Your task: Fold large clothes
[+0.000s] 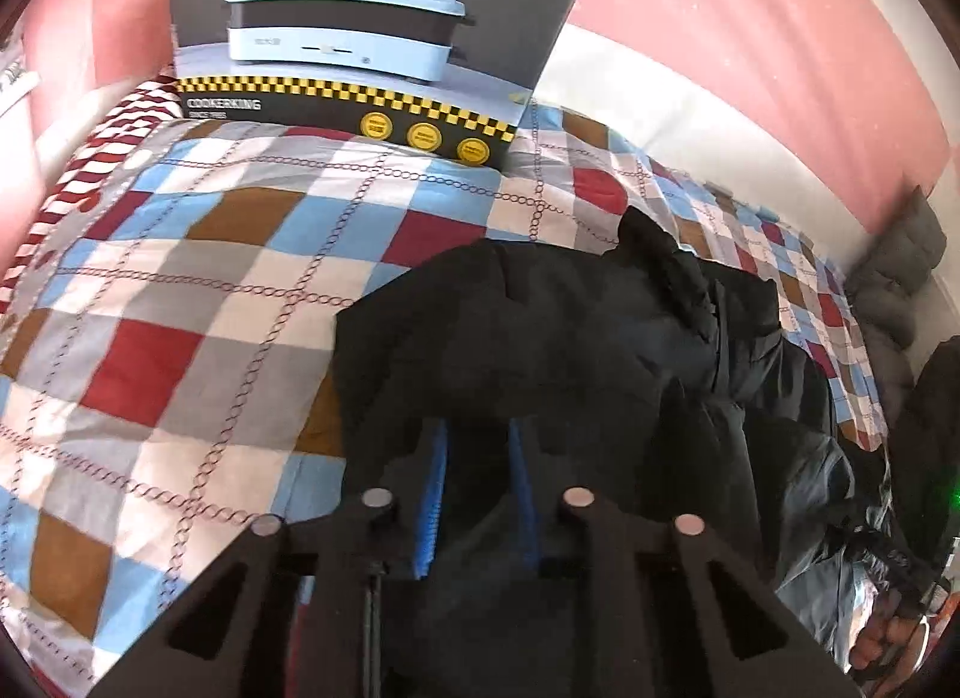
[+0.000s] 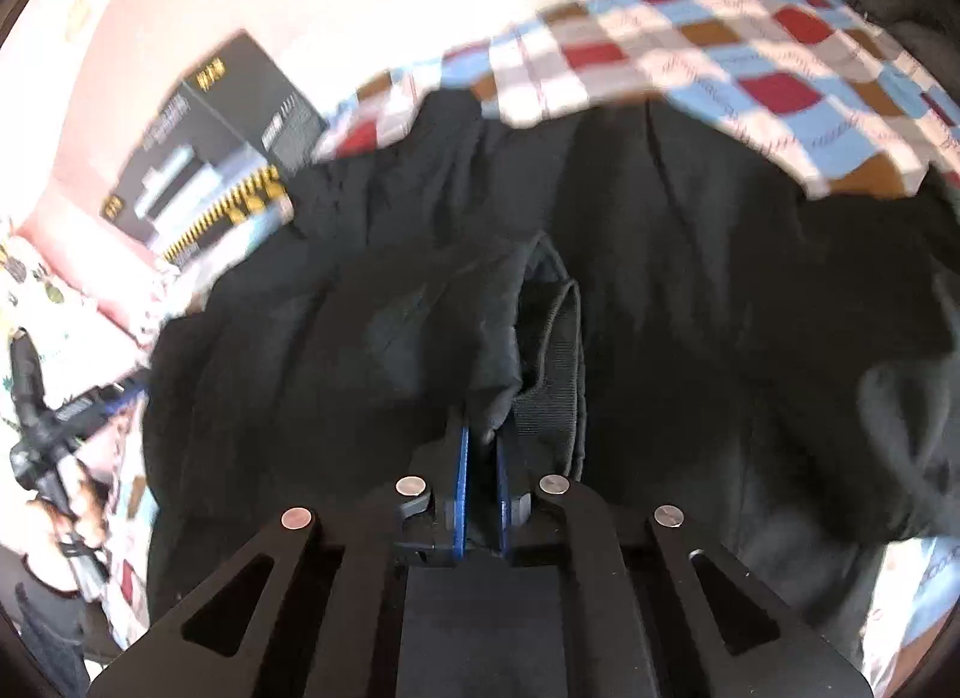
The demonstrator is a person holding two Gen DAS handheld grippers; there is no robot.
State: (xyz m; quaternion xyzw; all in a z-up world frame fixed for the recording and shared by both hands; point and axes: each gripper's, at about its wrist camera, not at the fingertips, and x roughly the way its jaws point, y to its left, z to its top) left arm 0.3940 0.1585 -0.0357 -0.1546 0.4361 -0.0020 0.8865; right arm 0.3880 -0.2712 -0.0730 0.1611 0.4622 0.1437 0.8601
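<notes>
A large black padded jacket [image 1: 540, 332] lies crumpled on a checked bedspread [image 1: 180, 278]. In the left wrist view my left gripper [image 1: 477, 446] has its blue-padded fingers a hand's width apart, with a fold of the jacket draped over the tips; whether it grips the cloth is hidden. In the right wrist view the jacket [image 2: 690, 278] fills the middle. My right gripper [image 2: 482, 434] is shut on a bunched fold of the jacket beside its ribbed cuff [image 2: 555, 374].
A dark cooking-pot box [image 1: 372, 38] stands on the bed's far side against a pink wall; it also shows in the right wrist view [image 2: 210, 158]. A grey cushion [image 1: 900, 272] lies at the right. A hand [image 1: 888, 638] shows at lower right.
</notes>
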